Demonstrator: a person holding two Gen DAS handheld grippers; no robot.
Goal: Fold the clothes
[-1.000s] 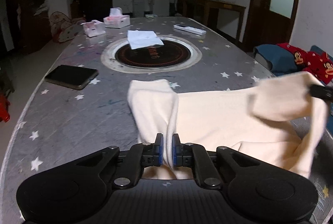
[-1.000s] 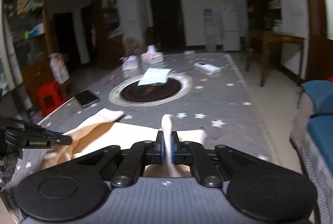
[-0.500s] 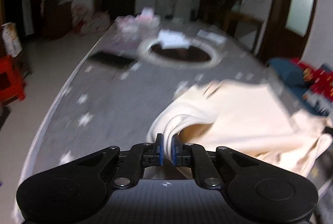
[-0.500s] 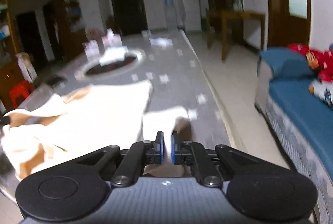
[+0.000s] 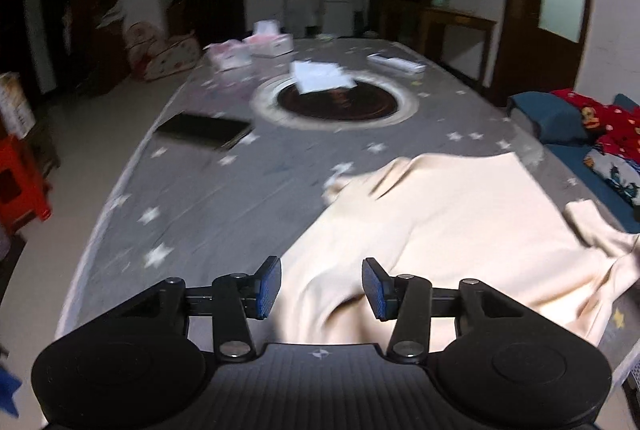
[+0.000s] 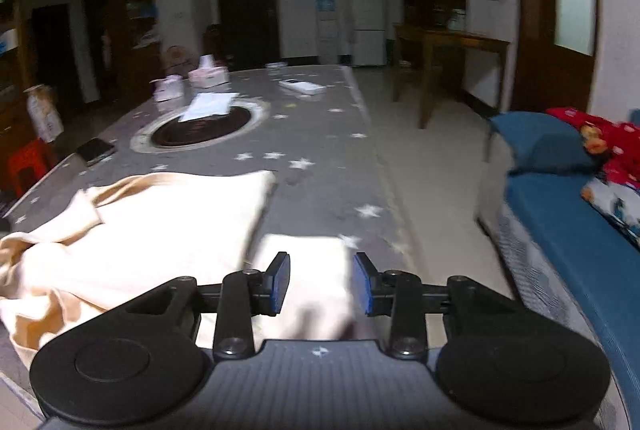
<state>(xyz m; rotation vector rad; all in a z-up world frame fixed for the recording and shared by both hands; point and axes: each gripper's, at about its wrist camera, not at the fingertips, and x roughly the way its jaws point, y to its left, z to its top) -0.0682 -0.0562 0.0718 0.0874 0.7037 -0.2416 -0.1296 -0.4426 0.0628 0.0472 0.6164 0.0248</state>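
Note:
A cream garment [image 5: 448, 230] lies spread on the near part of the grey star-patterned table [image 5: 224, 198], rumpled at its right end. My left gripper [image 5: 321, 288] is open just above the garment's near left edge, holding nothing. In the right wrist view the same garment [image 6: 160, 226] lies to the left. My right gripper [image 6: 321, 284] is open over a cream sleeve end [image 6: 312, 270] near the table's right edge, holding nothing.
A black phone [image 5: 202, 130] lies at the table's left. A round dark inset [image 5: 338, 102] with white paper [image 5: 320, 78] sits mid-table. Tissue boxes [image 5: 268, 44] and a remote [image 5: 396, 62] lie farther back. A blue sofa [image 6: 560, 214] with red clothes stands to the right.
Both grippers were shut on the cream garment and have opened, letting it drop onto the table. The garment now lies flatter and more spread out.

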